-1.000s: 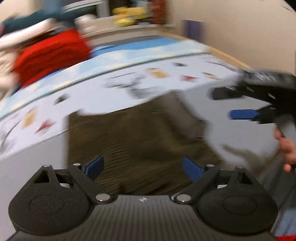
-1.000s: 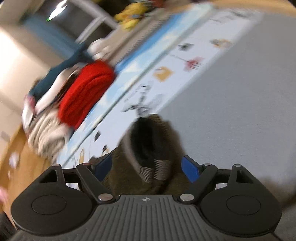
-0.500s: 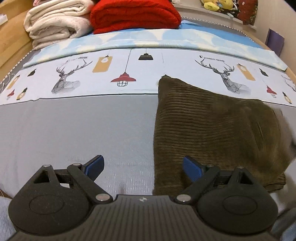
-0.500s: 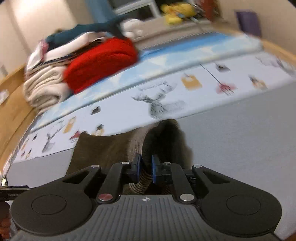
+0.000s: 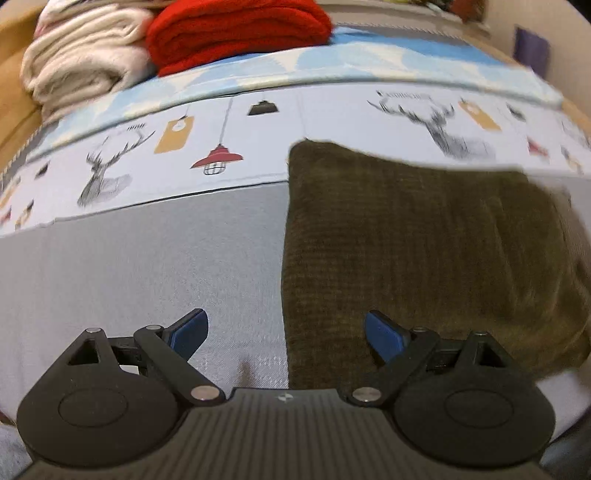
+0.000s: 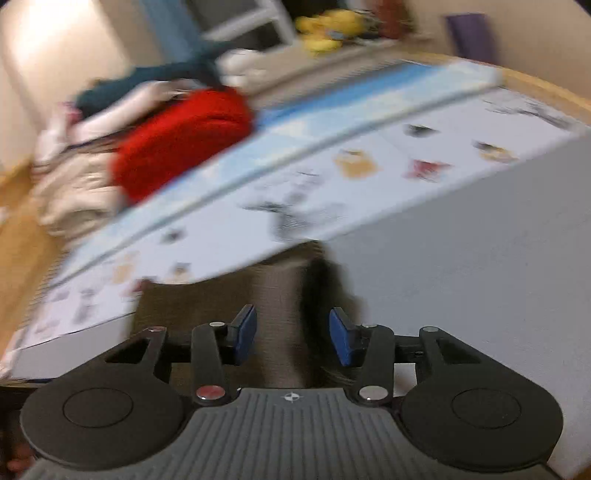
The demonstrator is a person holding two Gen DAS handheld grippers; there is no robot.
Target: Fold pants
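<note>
Bed (image 5: 110,266): grey sheet, wooden frame (image 6: 546,88).
Cover (image 5: 332,122): white, deer and lamp prints.
Far end: red blanket (image 5: 236,29), cream blanket (image 5: 81,62).
Wall (image 6: 55,55): pale, brightly lit.

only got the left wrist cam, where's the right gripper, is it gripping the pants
Observer: No. The right gripper is at the pants; its jaws have just been opening, with cloth between them that the pads look clear of.
Operator: which part of the pants
Observer: A raised fold with a dark opening; too blurred to say waistband or cuff.
Operator: anything at the back my view cuts off
Observer: A teal garment lies on the pile above the red blanket.
</note>
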